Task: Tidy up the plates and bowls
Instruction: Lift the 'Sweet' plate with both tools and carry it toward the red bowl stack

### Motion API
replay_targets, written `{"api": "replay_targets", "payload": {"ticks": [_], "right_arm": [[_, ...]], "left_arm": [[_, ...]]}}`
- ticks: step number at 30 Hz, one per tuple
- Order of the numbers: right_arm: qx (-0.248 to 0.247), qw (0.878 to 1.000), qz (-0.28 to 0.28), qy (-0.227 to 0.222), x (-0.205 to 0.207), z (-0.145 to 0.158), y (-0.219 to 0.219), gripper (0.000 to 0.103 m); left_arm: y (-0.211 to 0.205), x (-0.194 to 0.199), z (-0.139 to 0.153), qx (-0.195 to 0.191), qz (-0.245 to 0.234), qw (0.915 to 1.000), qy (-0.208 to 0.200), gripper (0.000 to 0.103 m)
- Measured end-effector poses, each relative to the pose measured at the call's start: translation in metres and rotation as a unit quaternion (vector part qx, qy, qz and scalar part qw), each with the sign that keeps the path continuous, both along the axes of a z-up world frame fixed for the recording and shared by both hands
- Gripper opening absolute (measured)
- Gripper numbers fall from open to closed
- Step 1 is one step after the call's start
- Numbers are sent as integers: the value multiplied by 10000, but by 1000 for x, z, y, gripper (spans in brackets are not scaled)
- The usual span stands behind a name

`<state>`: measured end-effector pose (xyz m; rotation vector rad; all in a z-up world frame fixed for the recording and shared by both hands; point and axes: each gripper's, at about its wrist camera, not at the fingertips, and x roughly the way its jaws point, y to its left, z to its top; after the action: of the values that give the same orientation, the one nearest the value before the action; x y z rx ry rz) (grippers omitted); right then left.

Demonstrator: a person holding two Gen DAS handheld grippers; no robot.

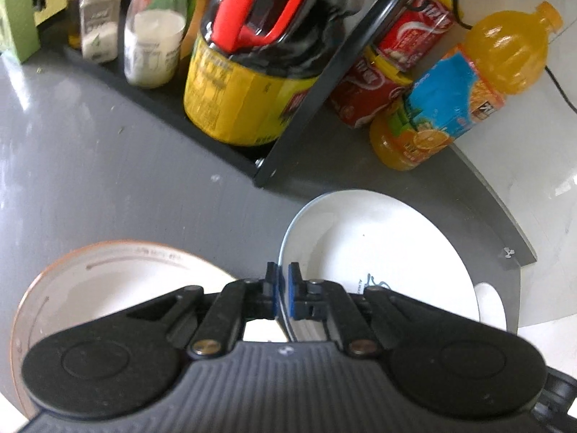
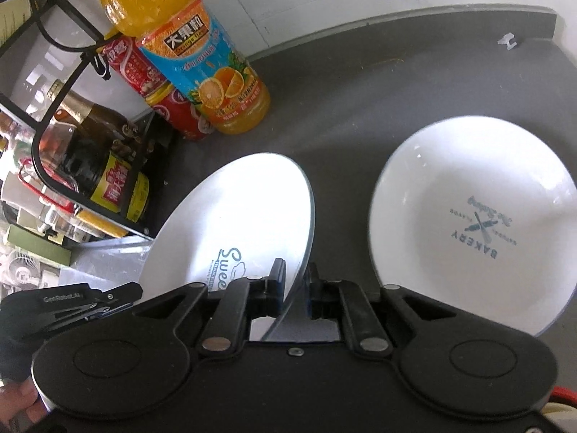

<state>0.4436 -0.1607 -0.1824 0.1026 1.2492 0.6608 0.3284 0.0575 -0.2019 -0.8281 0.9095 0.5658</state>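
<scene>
A dark grey tabletop [image 2: 360,83] carries a black wire rack [image 1: 317,83] of sauce bottles, red cans and an orange juice bottle [image 2: 202,68] along its back edge. Both grippers pinch the same white round plate with blue "Sweet" lettering [image 2: 249,209], held tilted above the surface. The left gripper [image 1: 283,278] has its blue-padded fingers clenched on the plate's left rim; the right gripper [image 2: 294,278] is clamped on its right rim. A white bowl printed "BAKERY" [image 2: 468,216] sits just right, a brown-rimmed white plate [image 1: 108,274] left.
</scene>
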Motion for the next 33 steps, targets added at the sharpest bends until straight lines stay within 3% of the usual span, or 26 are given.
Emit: {"api": "replay_targets", "payload": {"ticks": [17, 33], "right_arm": [[209, 9995, -129, 208, -11, 0, -17, 11], [478, 9982, -358, 97, -61, 25, -9, 11]], "left_arm": [[6, -10, 2, -260, 135, 9993, -235, 0], [35, -52, 30, -295, -190, 9981, -506, 0]]}}
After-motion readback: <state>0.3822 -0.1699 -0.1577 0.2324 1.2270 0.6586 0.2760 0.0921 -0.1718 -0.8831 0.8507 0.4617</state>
